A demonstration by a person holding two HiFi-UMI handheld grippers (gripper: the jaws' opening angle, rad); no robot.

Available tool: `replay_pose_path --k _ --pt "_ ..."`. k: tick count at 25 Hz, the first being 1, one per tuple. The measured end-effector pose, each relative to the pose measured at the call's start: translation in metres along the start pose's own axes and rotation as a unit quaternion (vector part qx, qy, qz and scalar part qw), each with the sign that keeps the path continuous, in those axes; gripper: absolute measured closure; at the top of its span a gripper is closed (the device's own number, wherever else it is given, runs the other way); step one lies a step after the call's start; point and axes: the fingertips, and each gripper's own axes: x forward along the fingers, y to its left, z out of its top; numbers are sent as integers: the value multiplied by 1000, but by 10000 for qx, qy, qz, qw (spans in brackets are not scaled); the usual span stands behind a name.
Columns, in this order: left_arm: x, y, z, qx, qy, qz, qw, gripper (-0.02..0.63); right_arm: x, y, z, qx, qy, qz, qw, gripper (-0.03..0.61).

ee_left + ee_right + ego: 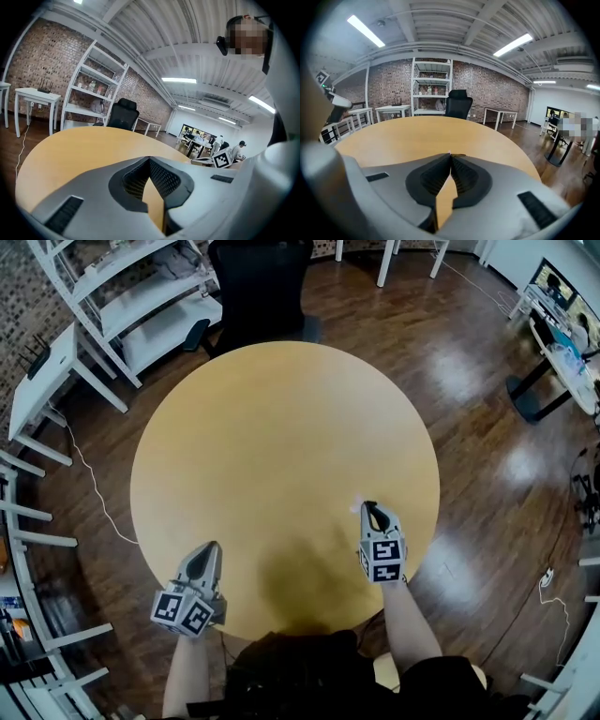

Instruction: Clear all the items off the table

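Person's dark-clothed torso (291, 676) fills the bottom edge of the head view, bare forearms (187, 671) reaching forward from it.

Left gripper (213, 547): over the near-left rim of the desk (281, 427), marker cube (183, 607) hanging past the rim above the floor (487, 446). Its own view shows the left gripper (149, 158) with jaws clenched tip to tip. Only desk wood shows through the slot behind the tips.

Right gripper (367, 507): over the near-right part of the desk, inside the rim. In its own view the right gripper (450, 154) has jaws clenched the same way, tips meeting, desk wood showing behind them. It grasps nothing.

Desk: round, plain yellow wood across the whole top in all three views. Soft shadow (300, 582) on it between the two grippers.

Past the far rim: black office chair (261, 287). White shelving (141, 296) to its left, against the brick wall. Small white side table (42, 381) further left.
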Motion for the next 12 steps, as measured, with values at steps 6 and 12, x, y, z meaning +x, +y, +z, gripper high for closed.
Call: replay_pose_path --k 6,12 --pt "1 4 2 58 38 10 10000 615 21 11 -33 -40 483 143 9987 552" --pt "-11 18 9 72 -58 57 9999 615 14 20 -26 -37 392 109 9992 552"
